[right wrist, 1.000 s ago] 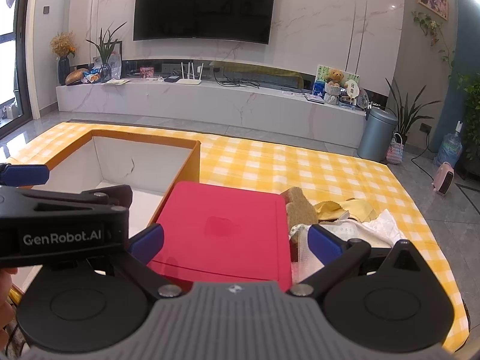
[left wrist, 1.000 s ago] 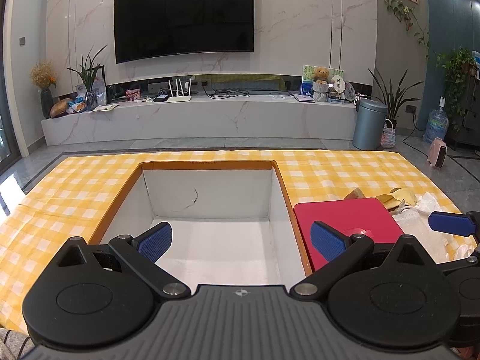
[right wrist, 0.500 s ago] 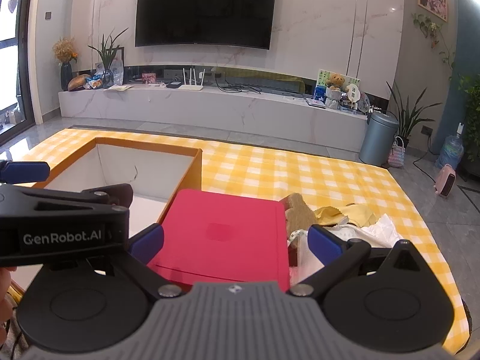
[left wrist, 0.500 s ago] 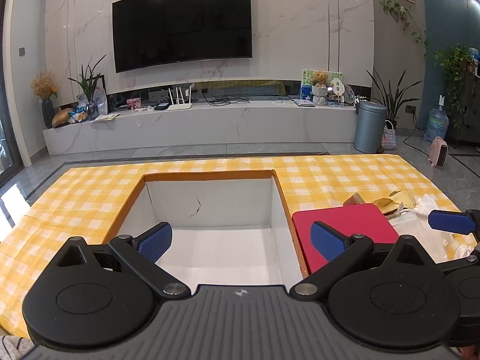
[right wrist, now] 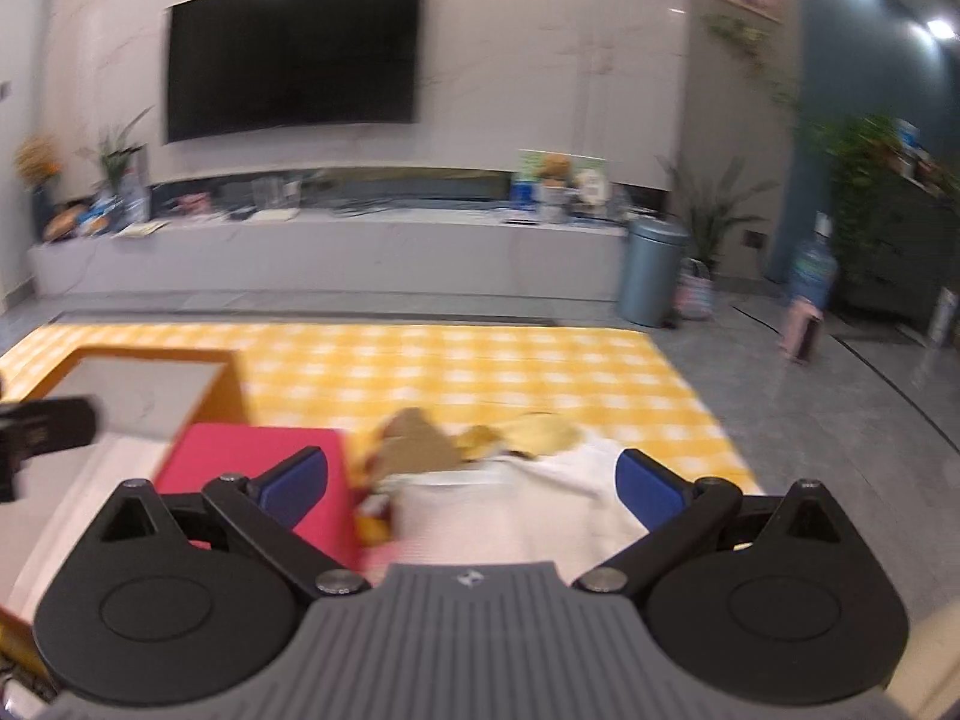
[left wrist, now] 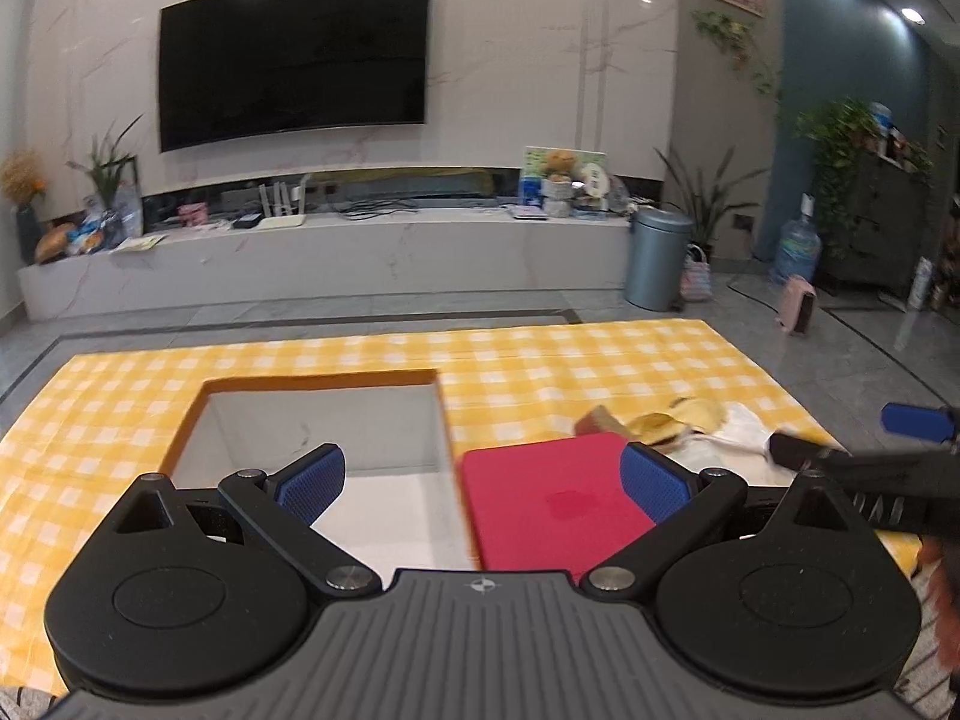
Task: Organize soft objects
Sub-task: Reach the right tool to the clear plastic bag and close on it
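So the big yellow checkered cloth [left wrist: 540, 360] covers the whole table, and everything sits on it. Biggest thing there is the open box [left wrist: 312, 438], orange rim, white inside, toward the cloth's left side. Right up against the box's right wall lies a flat red lid [left wrist: 552, 498]. Just right of the lid is the soft stuff: a white cloth [right wrist: 522, 510] spread out closest to the camera, a yellow cloth [right wrist: 540, 435] bunched behind it, and a tan piece [right wrist: 420, 444] next to the lid's far corner. The right view is blurry, so details are fuzzy. Left gripper [left wrist: 483, 480] hangs over the box/lid seam, fingers spread wide, nothing in them. Right gripper [right wrist: 471, 483] is over the white cloth, also wide apart and empty.
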